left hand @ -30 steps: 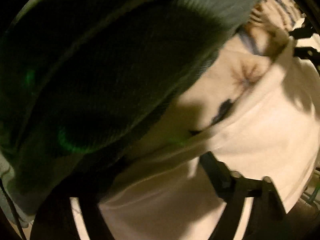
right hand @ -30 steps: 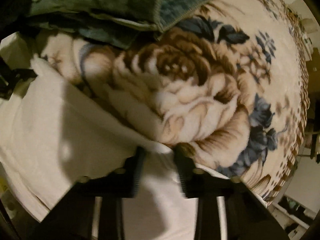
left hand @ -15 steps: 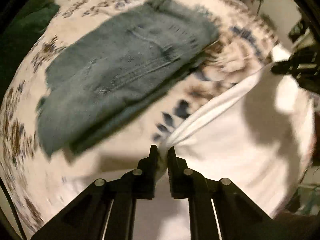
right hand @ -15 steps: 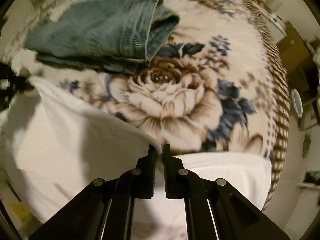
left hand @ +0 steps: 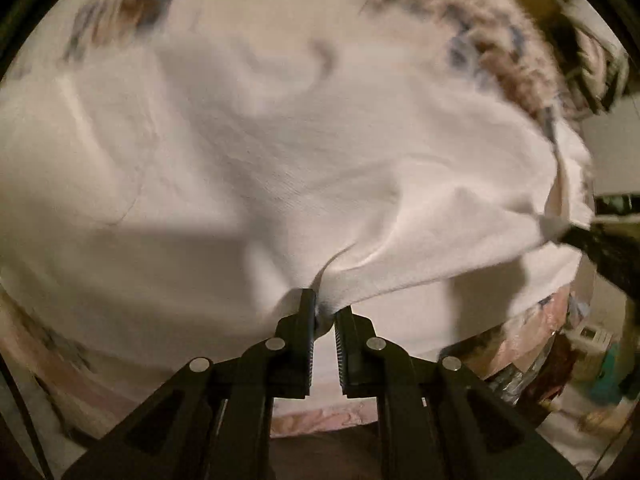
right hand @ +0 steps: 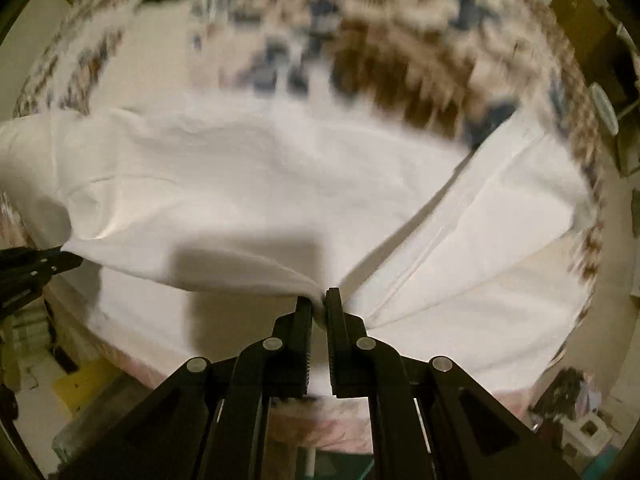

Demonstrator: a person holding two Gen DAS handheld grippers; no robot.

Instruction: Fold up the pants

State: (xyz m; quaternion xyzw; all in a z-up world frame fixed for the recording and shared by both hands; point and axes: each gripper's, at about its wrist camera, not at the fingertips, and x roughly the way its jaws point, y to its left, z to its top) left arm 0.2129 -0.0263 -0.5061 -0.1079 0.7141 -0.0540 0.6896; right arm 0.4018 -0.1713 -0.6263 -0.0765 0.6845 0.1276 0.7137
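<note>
A pair of white cotton pants (left hand: 304,168) lay spread over a plush cream blanket with a brown and blue floral print (right hand: 384,52), which covered the bed. The left gripper (left hand: 325,312), black with ribbed inner faces, had its jaws pressed together on a bunched fold at the near edge of the white cloth, and the fabric rose from that pinch in a small ridge. The right gripper (right hand: 319,304) pinched another bunch of the same near edge, its jaws closed on the cloth with only the gathered fabric between them. From the right wrist view one pant leg (right hand: 500,216) ran off diagonally to the right, a long seam showing down it, while the wider part of the garment stretched leftward to where the other gripper's dark tip met the cloth. Both views were smeared with motion blur, so the blanket's pattern read only as streaks. Cluttered floor showed dimly beyond the bed's edge.
</note>
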